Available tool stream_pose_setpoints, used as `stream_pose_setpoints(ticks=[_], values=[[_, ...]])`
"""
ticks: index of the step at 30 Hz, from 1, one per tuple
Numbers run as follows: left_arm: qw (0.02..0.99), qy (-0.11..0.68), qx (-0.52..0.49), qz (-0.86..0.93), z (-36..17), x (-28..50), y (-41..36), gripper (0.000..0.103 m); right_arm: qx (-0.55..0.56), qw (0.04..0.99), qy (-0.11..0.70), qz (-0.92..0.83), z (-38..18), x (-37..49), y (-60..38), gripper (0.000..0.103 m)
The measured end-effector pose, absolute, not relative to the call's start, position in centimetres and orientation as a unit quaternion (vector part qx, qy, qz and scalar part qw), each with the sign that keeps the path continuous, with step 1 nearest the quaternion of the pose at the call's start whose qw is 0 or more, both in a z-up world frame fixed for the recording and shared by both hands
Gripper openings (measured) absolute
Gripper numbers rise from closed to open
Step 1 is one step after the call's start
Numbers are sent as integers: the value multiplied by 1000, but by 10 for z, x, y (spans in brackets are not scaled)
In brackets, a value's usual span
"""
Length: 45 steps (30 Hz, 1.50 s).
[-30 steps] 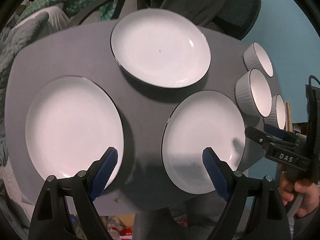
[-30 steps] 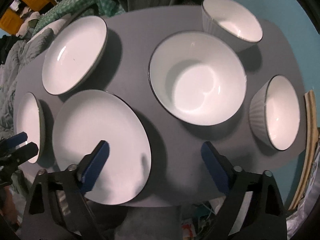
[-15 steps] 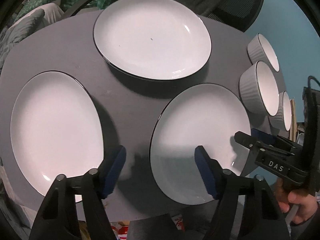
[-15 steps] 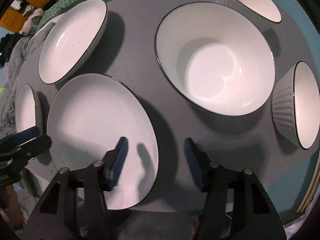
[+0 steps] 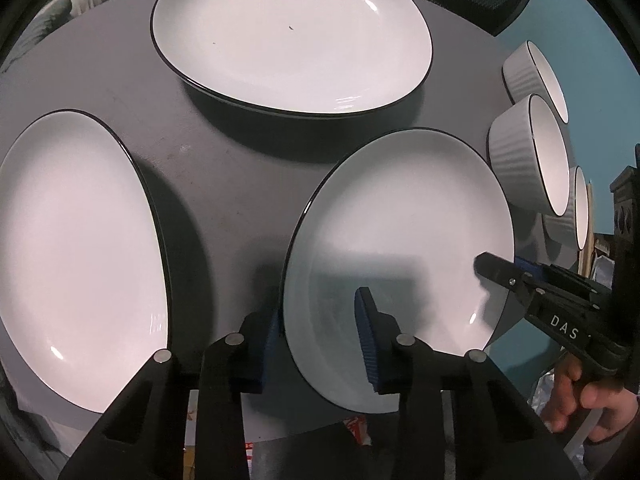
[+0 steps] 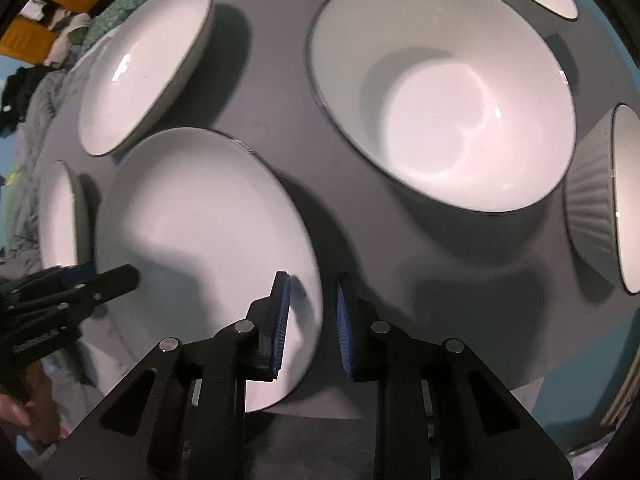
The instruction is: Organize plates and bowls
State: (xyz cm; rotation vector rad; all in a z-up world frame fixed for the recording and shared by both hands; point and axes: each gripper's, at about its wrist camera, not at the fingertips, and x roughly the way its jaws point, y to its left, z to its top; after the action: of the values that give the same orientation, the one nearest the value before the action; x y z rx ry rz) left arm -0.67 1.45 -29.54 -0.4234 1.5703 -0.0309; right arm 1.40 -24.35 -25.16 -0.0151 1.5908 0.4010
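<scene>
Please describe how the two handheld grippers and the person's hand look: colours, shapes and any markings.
Both are black plastic. The left gripper and right gripper have angular fingers with triangular cut-outs, silver round pins and blue ribbed pads. The right one carries white letters "DAS" on its side. The bare right hand shows no sleeve.

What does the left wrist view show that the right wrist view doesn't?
Only the left wrist view shows the whole left plate and the far plate in full. Only the right wrist view shows the large bowl face-on. Both show the near plate, with the left gripper straddling its left rim and the right gripper straddling its right rim, neither visibly clamped.
</scene>
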Motion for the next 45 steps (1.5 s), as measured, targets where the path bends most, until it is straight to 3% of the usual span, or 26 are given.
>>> stream_pose_setpoints(ticks=[19, 45], values=[[668, 713, -212, -20, -301, -7, 33, 16, 33, 641, 741, 196, -264, 30, -254, 17], [678, 714, -173, -34, -299, 5, 18, 20, 27, 630, 752, 192, -275, 45, -219, 20]])
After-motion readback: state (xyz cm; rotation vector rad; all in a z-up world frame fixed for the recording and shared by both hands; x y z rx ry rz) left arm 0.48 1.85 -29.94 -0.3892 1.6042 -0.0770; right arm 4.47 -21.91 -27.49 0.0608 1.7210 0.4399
